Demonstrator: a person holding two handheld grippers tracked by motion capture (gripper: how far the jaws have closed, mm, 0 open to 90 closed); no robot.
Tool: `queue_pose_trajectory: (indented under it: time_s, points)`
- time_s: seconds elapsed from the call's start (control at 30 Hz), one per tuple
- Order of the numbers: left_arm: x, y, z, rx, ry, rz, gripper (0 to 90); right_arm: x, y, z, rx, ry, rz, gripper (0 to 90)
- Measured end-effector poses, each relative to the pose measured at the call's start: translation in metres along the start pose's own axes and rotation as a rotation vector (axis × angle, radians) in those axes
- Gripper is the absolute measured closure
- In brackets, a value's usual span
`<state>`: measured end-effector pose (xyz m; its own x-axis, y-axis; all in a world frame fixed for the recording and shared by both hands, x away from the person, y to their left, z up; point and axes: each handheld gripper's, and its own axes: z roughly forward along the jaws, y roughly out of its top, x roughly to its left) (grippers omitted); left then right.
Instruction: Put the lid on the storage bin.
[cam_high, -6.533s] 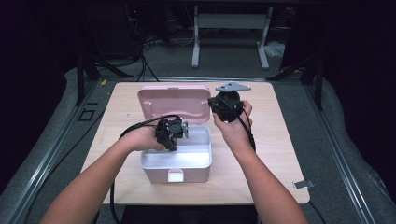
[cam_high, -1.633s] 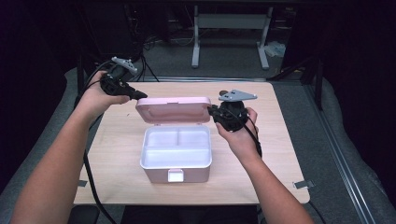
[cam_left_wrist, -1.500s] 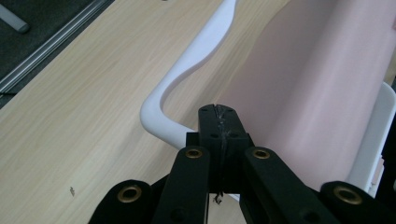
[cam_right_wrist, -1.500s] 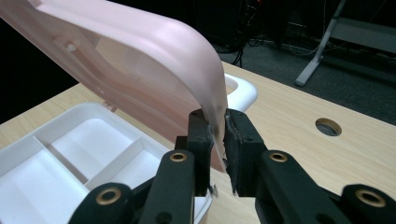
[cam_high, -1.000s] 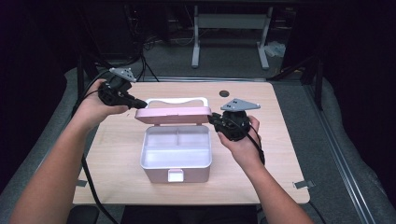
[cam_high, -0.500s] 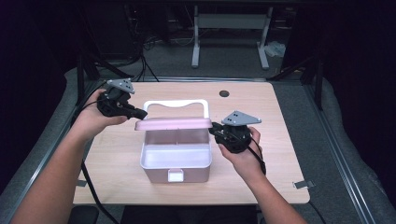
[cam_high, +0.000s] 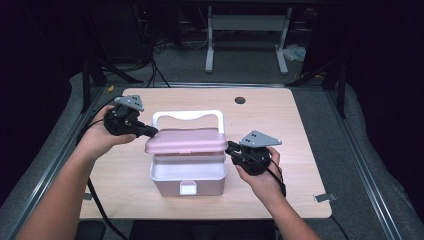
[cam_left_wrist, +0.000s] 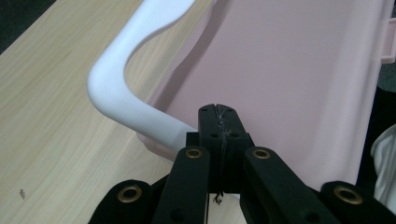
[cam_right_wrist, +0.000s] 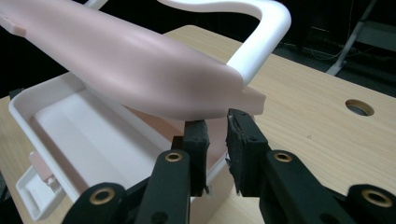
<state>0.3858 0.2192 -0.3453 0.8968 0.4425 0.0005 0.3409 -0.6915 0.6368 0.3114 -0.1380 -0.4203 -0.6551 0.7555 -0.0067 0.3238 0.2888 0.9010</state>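
Grippers, two (cam_high: 150, 131) (cam_high: 231, 148), flank one pink lid (cam_high: 186, 142), one box (cam_high: 187, 175).

The table (cam_high: 300, 130) is evenly lit from overhead; surroundings from 9 through 3 o'clock fall dark, and close-ups blur softly.

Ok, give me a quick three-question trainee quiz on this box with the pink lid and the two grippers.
1. True or false: the pink lid lies fully shut on the box.
2. Whose jaws are pressed together with no gap? A. left gripper B. right gripper C. both
3. Fill in: the white handle is fixed to the ___.
Key: 1 false, the lid is partly raised above the box; 2 A; 3 lid.
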Motion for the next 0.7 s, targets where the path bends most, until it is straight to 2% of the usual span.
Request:
queue_pose_trajectory:
  time_s: [0.23,0.3,0.33,0.37,0.7]
  points:
    - [-0.005,-0.008,0.003,-0.004,-0.008,-0.004,90.0,0.004,-0.011,-0.002,0.008,-0.003,-0.009,77.0]
    - [-0.006,-0.01,0.004,-0.002,-0.01,-0.006,90.0,0.004,-0.015,-0.002,0.006,0.0,0.001,77.1]
    - [-0.006,-0.011,0.005,-0.001,-0.013,-0.008,90.0,0.005,-0.016,-0.003,0.013,-0.013,-0.001,77.1]
    - [-0.006,-0.012,0.006,-0.001,-0.014,-0.008,90.0,0.005,-0.018,-0.003,0.014,0.003,-0.001,77.1]
    - [-0.008,-0.019,0.01,0.011,-0.018,-0.016,90.0,0.005,-0.028,-0.006,0.031,-0.003,0.005,77.2]
